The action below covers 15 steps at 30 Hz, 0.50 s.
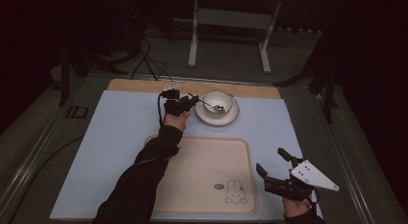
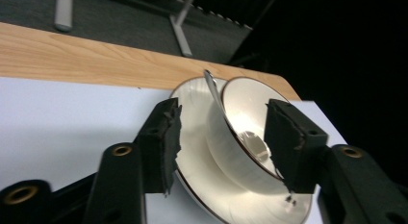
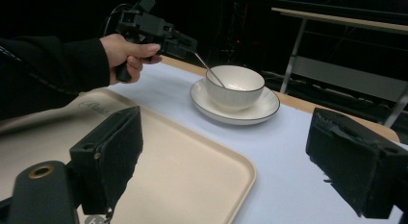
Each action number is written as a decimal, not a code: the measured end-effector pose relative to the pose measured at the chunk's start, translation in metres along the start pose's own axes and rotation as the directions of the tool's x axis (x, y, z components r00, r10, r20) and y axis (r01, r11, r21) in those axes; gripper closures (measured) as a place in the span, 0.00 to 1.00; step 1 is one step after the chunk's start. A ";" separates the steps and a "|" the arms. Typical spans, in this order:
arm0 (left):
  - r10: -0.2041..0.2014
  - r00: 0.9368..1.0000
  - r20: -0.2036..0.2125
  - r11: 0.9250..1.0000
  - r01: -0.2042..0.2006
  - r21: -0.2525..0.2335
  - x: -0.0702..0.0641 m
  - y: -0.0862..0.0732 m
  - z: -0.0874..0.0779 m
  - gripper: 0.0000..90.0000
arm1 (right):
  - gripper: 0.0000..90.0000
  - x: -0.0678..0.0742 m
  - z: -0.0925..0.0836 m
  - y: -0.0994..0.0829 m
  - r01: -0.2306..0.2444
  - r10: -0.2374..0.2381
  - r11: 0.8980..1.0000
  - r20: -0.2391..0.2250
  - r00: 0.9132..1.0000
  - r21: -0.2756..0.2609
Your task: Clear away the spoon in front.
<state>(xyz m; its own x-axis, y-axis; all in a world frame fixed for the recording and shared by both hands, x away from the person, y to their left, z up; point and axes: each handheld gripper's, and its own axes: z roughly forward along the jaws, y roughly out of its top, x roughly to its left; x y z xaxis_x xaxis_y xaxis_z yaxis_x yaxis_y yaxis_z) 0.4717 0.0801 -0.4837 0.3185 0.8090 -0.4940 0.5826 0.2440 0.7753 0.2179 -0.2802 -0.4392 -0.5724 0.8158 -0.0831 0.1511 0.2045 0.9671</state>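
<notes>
We bring the left claw (image 1: 191,102), half spread, around the spoon (image 2: 214,92) standing in the bowl (image 1: 217,103) on its plate (image 1: 204,118); we should centre the handle before pinching. The right claw (image 1: 272,167) waits spread.

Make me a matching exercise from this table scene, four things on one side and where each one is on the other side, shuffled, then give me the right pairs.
Things:
1. spoon
2. bowl
3. plate
4. tray

Places:
A. directly on the pale blue mat, under another dish
B. near edge of the mat, with a rabbit drawing in one corner
C. leaning inside the bowl, handle sticking up over the rim
D. standing on the plate

Pairs: 1-C, 2-D, 3-A, 4-B
</notes>
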 end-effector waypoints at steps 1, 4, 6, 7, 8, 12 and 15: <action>-0.007 1.000 -0.005 1.000 0.006 -0.010 0.000 0.000 0.001 0.57 | 0.14 0.000 0.000 0.000 0.000 0.000 1.000 -0.001 1.000 -0.001; -0.036 0.999 -0.004 0.999 0.035 -0.030 0.001 0.001 0.002 0.61 | 0.14 0.000 0.000 0.000 -0.003 0.003 1.000 -0.001 1.000 0.000; -0.053 0.999 -0.003 0.998 0.053 -0.030 0.002 0.001 0.004 0.63 | 0.14 0.000 0.000 0.000 -0.004 0.004 1.000 -0.001 1.000 -0.001; -0.059 0.998 -0.004 0.998 0.059 -0.035 0.002 0.000 0.006 0.63 | 0.14 0.000 0.000 0.000 -0.004 0.004 1.000 -0.002 1.000 -0.001; -0.067 0.998 -0.002 0.997 0.067 -0.036 0.003 0.000 0.007 0.64 | 0.14 0.000 0.000 0.000 -0.003 0.003 1.000 -0.001 1.000 0.000; -0.091 0.996 -0.012 0.995 0.090 -0.040 0.003 -0.001 0.012 0.67 | 0.14 0.000 0.000 0.000 -0.004 0.004 1.000 -0.003 1.000 0.000; -0.110 0.994 -0.015 0.992 0.109 -0.055 0.002 0.000 0.014 0.70 | 0.14 -0.001 0.000 0.000 -0.005 0.005 1.000 -0.002 1.000 0.000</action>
<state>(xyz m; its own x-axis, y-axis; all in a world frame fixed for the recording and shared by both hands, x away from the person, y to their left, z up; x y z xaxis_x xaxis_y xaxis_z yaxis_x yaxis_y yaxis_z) 0.4831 0.0744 -0.4904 0.2410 0.7854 -0.5702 0.5714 0.3601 0.7374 0.2180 -0.2813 -0.4394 -0.5734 0.8156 -0.0774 0.1544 0.2003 0.9675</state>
